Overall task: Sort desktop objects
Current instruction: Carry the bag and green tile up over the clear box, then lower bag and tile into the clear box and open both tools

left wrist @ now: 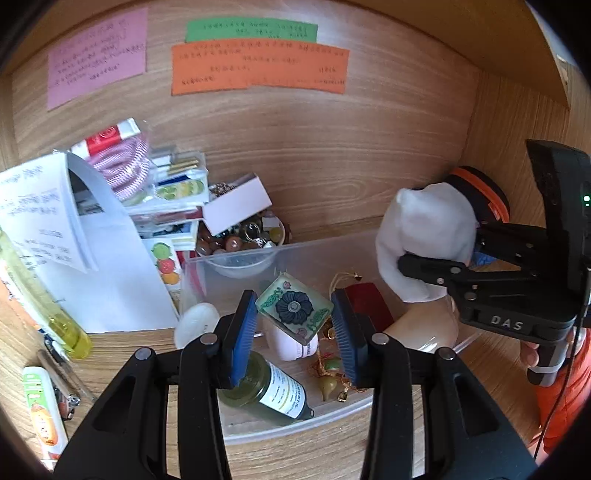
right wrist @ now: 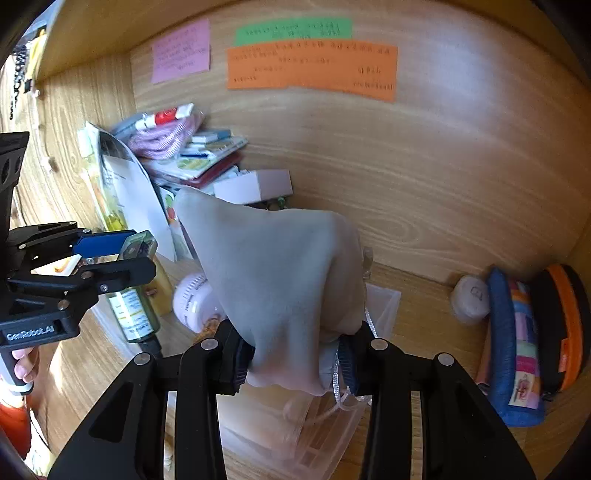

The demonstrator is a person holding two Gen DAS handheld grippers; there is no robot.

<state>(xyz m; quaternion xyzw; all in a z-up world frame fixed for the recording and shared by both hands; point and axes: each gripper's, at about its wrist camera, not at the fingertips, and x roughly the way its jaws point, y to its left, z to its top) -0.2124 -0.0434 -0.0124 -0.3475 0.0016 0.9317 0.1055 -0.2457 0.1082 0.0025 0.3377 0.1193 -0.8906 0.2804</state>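
A square glass tile (left wrist: 294, 308) painted with a dark flower is held above a clear plastic bin (left wrist: 258, 430) by the left gripper (left wrist: 294, 334); in the left wrist view the blue pads (left wrist: 243, 332) are seen pressed against two opposite sides of the tile, which is tilted. Inside the bin, a green glass bottle (left wrist: 273, 393) with a white label is seen lying on its side at about 6 o'clock from the tile, a small white jar (left wrist: 291, 345) just beneath the tile, a dark red case (left wrist: 369, 301) at 3 o'clock, and gold trinkets (left wrist: 330, 376) at 5 o'clock. A white round lid (left wrist: 197, 325) is seen at the bin's left wall, at 9 o'clock from the tile.

A white cloth pouch (right wrist: 280, 291) is clamped by the right gripper (right wrist: 295, 360), its drawstring (right wrist: 341, 391) hanging at the right finger; the pouch is held over the bin's right end. In the right wrist view, a blue pencil case (right wrist: 517, 350) and a black-and-orange case (right wrist: 561, 325) are seen standing at 3 o'clock against the wooden side panel, with a small pale round container (right wrist: 471, 299) just beside them.

At 10 o'clock from the bin, a heap of papers and packets (left wrist: 140, 192) is piled against the back panel, beside a bowl of beads (left wrist: 242, 245). Pink (left wrist: 98, 55), green (left wrist: 251, 29) and orange (left wrist: 258, 68) notes are stuck on the back panel at 12 o'clock.
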